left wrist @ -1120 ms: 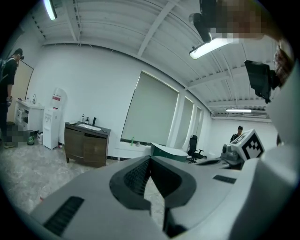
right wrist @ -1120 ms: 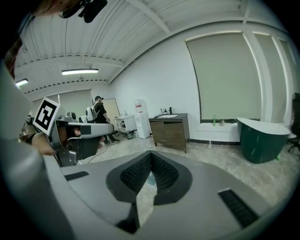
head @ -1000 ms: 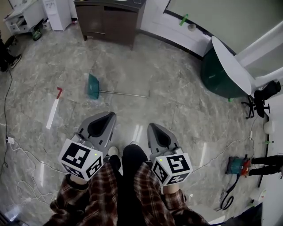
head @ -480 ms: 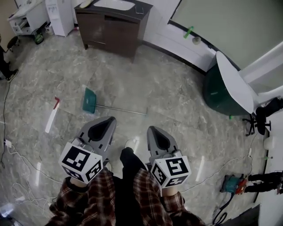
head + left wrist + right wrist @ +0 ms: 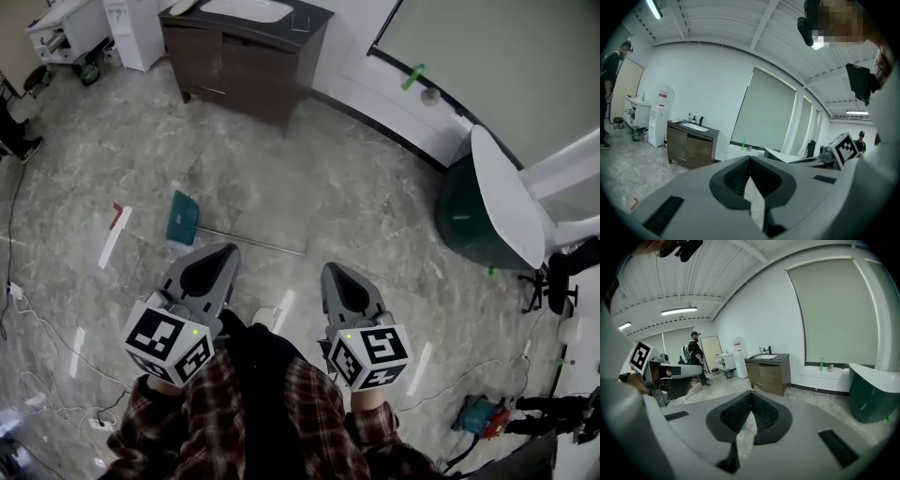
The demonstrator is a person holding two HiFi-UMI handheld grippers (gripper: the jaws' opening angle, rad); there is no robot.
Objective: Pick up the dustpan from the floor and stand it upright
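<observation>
A teal dustpan [image 5: 182,217] lies flat on the marble floor, its thin metal handle [image 5: 253,243] running toward the lower right. My left gripper [image 5: 228,248] hovers just on the near side of that handle, jaws closed tip to tip with nothing in them. My right gripper [image 5: 330,269] is held to the right of the handle's end, also shut and empty. In the left gripper view the left gripper [image 5: 750,158] points nearly level across the room, and its own body hides the dustpan. In the right gripper view the right gripper [image 5: 751,393] likewise hides it.
A brown sink cabinet [image 5: 248,47] stands ahead against the wall. A dark green bin with a white lid [image 5: 473,211] is at right. A white strip with a red end [image 5: 114,234] lies left of the dustpan. Cables [image 5: 37,319] trail at left. A person [image 5: 696,357] stands far off.
The view has advanced across the floor. The dustpan now lies closer to both grippers, with the left gripper's tip almost over the handle. Both pairs of jaws stay closed.
</observation>
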